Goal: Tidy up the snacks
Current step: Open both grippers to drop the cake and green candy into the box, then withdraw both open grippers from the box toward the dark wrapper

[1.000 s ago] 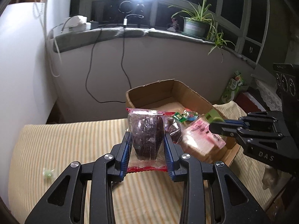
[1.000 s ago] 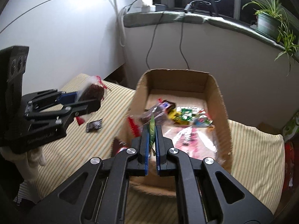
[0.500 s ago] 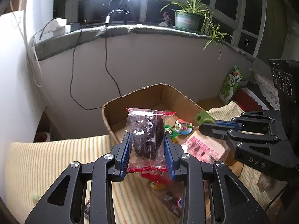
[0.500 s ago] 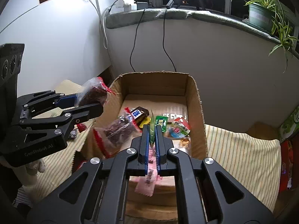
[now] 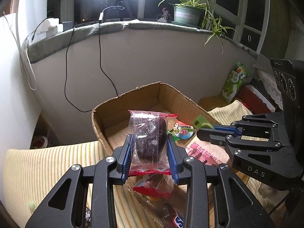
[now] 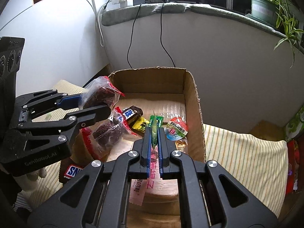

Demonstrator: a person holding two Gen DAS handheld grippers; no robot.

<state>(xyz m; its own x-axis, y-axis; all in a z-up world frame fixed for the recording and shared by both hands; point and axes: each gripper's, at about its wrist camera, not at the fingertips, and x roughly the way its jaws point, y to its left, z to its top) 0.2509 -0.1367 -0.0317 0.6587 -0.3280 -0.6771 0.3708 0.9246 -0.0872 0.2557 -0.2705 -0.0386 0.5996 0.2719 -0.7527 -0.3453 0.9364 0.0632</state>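
Note:
My left gripper [image 5: 149,144] is shut on a clear red-edged packet with a dark cake [image 5: 149,139] and holds it above the near left rim of the open cardboard box [image 5: 117,106]. It also shows in the right wrist view [image 6: 98,96]. My right gripper [image 6: 154,133] is shut on a thin green packet [image 6: 154,128], edge on, above the box [image 6: 191,87]. In the left wrist view the green packet [image 5: 199,122] sticks out of the right gripper. Inside lie another dark cake packet [image 6: 108,134], a brown bar [image 6: 131,114], a yellow candy [image 6: 139,126], a round jelly lid [image 6: 175,131] and a pink packet [image 6: 141,188].
A Snickers bar [image 6: 71,172] lies outside the box at its left corner on the striped cloth [image 6: 243,155]. A small green candy [image 5: 31,205] lies at the cloth's left. A green bag [image 5: 234,81] and red boxes stand at right. Wall, cables and a potted plant [image 5: 187,12] are behind.
Both grippers have moved forward over the box with their packets still held. The box interior and its snacks now fill more of both views.

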